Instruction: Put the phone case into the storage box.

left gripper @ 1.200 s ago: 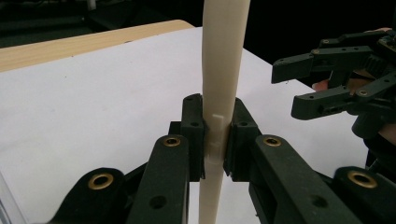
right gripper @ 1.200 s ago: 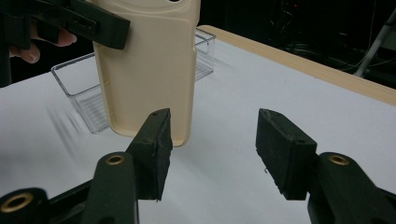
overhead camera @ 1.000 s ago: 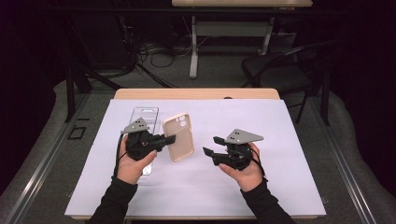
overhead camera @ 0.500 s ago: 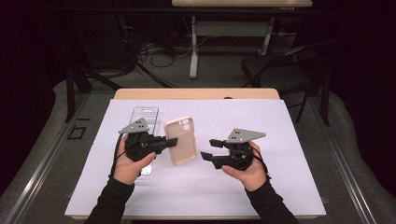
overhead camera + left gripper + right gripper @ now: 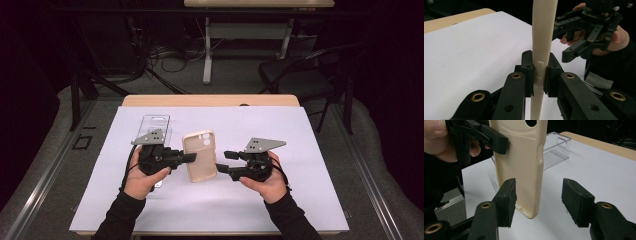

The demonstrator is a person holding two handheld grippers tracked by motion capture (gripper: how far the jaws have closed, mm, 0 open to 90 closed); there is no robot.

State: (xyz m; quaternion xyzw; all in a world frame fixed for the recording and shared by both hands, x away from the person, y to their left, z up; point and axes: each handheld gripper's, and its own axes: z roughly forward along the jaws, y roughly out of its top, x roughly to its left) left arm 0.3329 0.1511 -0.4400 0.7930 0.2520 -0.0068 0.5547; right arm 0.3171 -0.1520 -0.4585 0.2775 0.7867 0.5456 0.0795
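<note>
The left gripper (image 5: 187, 158) held the beige phone case (image 5: 199, 155) clamped edge-on between its fingers, above the desk (image 5: 300, 200). The right gripper (image 5: 223, 161) stood half open, its fingers just closing around the case's lower end, not pressing it.

Beige phone case (image 5: 199, 156), black tongs (image 5: 192, 158), white table cover (image 5: 310, 150).

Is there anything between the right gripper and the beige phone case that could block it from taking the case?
Nothing visible blocks it. The right gripper has open jaws on either side of the phone case's lower edge, while the left gripper grips its side.
</note>
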